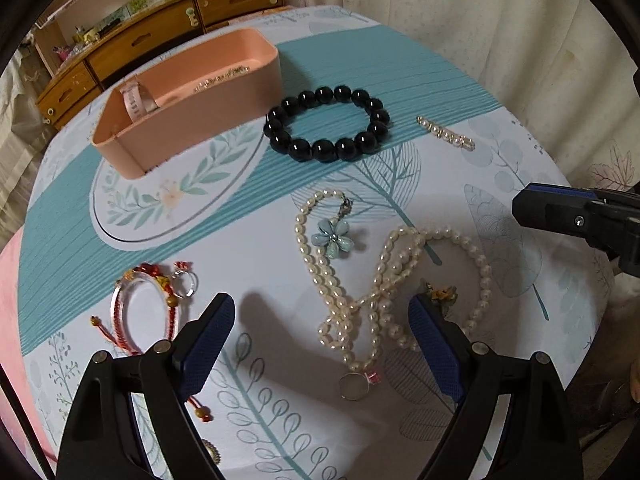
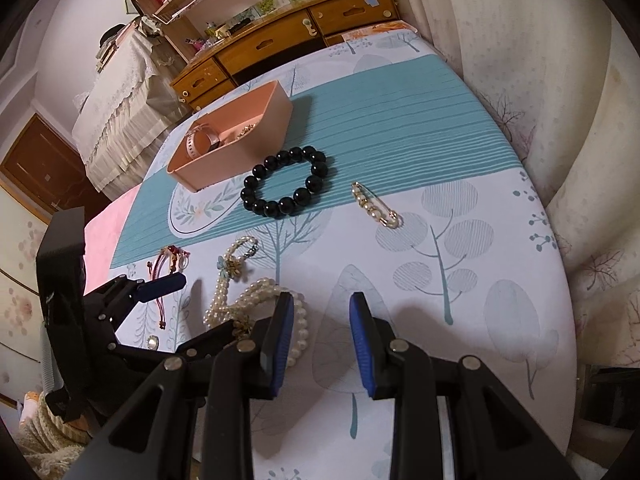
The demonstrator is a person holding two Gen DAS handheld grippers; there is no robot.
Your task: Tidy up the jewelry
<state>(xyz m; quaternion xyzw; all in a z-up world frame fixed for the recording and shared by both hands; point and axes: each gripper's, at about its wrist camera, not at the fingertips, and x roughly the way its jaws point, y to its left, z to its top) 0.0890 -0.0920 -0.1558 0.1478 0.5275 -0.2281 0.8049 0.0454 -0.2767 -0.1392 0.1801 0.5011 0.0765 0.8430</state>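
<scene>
A pink box [image 1: 192, 120] is set at the far side of the tabletop [image 1: 400, 64], on a cloth printed with leaves and a teal band. Inside the box a pale watch strap [image 1: 134, 102] and a thin sparkling chain [image 1: 222, 78] are seen. Just beside the box, on the teal band, a bracelet of black beads [image 1: 326, 122] is laid flat. To its right, well apart, a pearl pin [image 1: 446, 133] is placed. Nearer the cameras, a long pearl necklace [image 1: 380, 292] is heaped in loops, with a blue flower charm [image 1: 334, 238] lying inside its left loop and a silver ring [image 1: 354, 386] at its near end. To the left, a red cord bracelet [image 1: 146, 304] and a second ring [image 1: 186, 282] are found together.

The left gripper [image 1: 322, 316] is held over the tabletop with its jaws wide apart and nothing between them, the pearl loops lying just beyond it. The right gripper [image 2: 322, 316] is likewise held apart and empty, over bare cloth beside the pearls.
</scene>
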